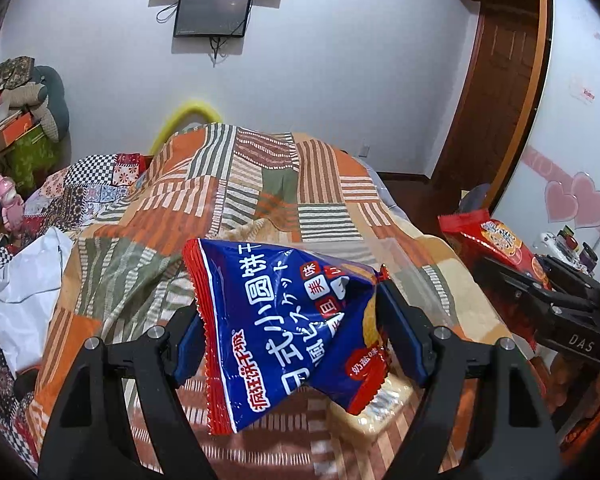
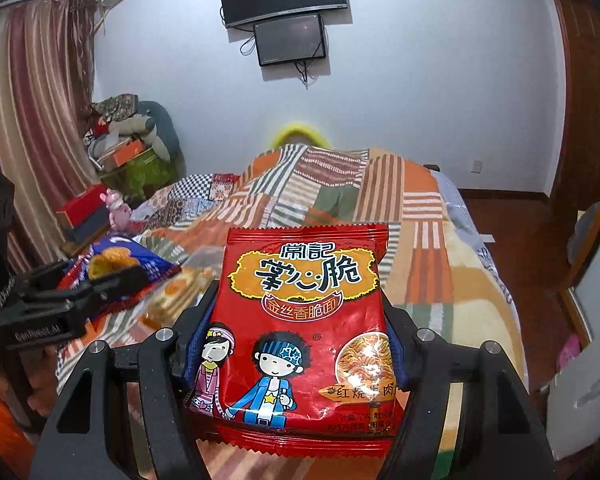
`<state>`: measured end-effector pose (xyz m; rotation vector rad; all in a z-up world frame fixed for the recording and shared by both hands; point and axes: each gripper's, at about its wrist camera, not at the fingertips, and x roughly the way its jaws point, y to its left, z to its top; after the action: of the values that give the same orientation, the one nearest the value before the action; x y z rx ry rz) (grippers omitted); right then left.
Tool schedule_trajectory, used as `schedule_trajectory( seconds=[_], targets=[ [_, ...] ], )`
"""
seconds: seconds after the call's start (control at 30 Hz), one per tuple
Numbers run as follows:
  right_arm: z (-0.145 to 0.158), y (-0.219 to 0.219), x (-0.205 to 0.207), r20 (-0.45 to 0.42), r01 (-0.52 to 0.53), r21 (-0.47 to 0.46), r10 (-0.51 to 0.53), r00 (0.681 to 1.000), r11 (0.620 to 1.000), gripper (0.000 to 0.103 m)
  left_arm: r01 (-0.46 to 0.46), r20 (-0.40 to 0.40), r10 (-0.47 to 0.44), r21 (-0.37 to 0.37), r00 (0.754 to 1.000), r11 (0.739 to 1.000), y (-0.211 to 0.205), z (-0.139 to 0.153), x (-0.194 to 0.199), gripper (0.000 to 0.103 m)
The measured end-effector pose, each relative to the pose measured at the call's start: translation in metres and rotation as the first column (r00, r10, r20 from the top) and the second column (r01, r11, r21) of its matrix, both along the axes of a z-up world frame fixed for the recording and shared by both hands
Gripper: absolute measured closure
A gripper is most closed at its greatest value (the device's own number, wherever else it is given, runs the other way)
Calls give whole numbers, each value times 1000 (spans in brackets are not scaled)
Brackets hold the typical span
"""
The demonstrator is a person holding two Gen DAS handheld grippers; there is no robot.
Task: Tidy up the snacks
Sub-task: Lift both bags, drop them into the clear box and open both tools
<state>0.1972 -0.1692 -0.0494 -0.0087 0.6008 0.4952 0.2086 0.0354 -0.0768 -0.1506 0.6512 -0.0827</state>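
My left gripper is shut on a blue biscuit packet with red edges and holds it tilted above the bed. My right gripper is shut on a red crispy-noodle packet with two cartoon children, held upright above the bed. The red packet also shows in the left wrist view, at the right, in the other gripper. The blue packet shows in the right wrist view, at the left. A pale wrapped snack lies on the blanket under the blue packet, seen blurred in the right wrist view.
A striped patchwork blanket covers the bed. A white bag lies at the bed's left side. Boxes and cloth are piled in the far left corner. Two screens hang on the wall. A wooden door stands at the right.
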Motion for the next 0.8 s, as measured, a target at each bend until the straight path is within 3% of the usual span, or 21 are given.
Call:
schedule_trajectory(
  seconds=[0.27, 0.8],
  targets=[
    [-7, 13, 29, -22, -11, 1, 11, 1000, 1000, 38, -13, -64, 14, 17, 998, 1000, 3, -23, 44, 25],
    [-55, 38, 77, -187, -64, -71, 50, 981, 995, 38, -17, -178, 11, -33, 984, 999, 13, -65, 93, 25]
  ],
)
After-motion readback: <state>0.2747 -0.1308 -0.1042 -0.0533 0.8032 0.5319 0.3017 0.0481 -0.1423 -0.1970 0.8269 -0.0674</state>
